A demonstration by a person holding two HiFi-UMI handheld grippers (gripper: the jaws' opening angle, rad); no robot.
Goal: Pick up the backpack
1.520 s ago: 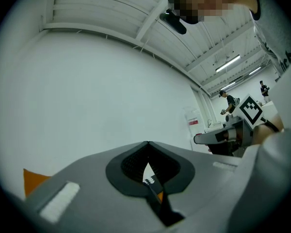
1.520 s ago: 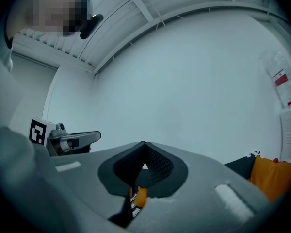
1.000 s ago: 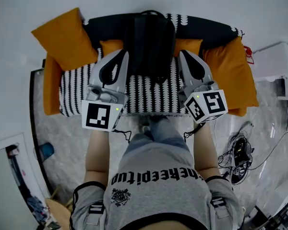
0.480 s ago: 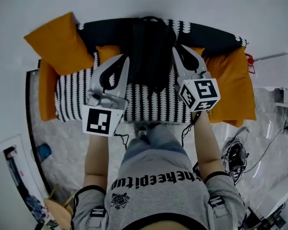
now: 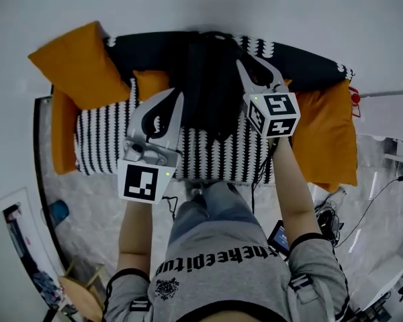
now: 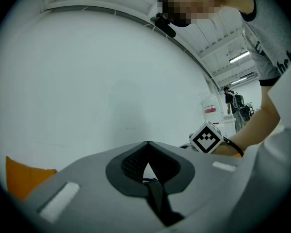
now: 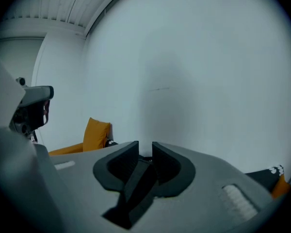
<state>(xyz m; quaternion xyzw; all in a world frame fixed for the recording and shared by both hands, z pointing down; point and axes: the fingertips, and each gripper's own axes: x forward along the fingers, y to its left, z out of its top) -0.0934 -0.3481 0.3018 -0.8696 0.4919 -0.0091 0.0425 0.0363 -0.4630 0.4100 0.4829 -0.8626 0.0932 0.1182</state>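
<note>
While the orange cushion (image 5: pixel 77 66) sits propped at the far left of the striped sofa (image 5: pixel 101 139), we pick up the left gripper (image 5: pixel 177 98) just inboard of it. Its jaws are pressed together, tip to tip, with nothing between them, and it points roughly level along the backpack's left flank, just beside it, about midway down.

Centre stage is the backpack (image 5: pixel 211 86), black and standing on the seat against the backrest. From the head camera its long axis runs from the backrest toward the person.

Now to the right gripper (image 5: pixel 245 66), and this looks like the one to watch. Its jaws have just been opening and now stand partly apart, with no thing caught between the pads. It sits further up than its partner, at the bag's upper right edge and tilted a little downward. Whether it touches the fabric I can't tell.

So the bag lies inward and left of that right gripper. My read is that the right is nearer the top end, where a lift would start. Beyond it, another orange cushion (image 5: pixel 329 133) closes out the right side.
</note>
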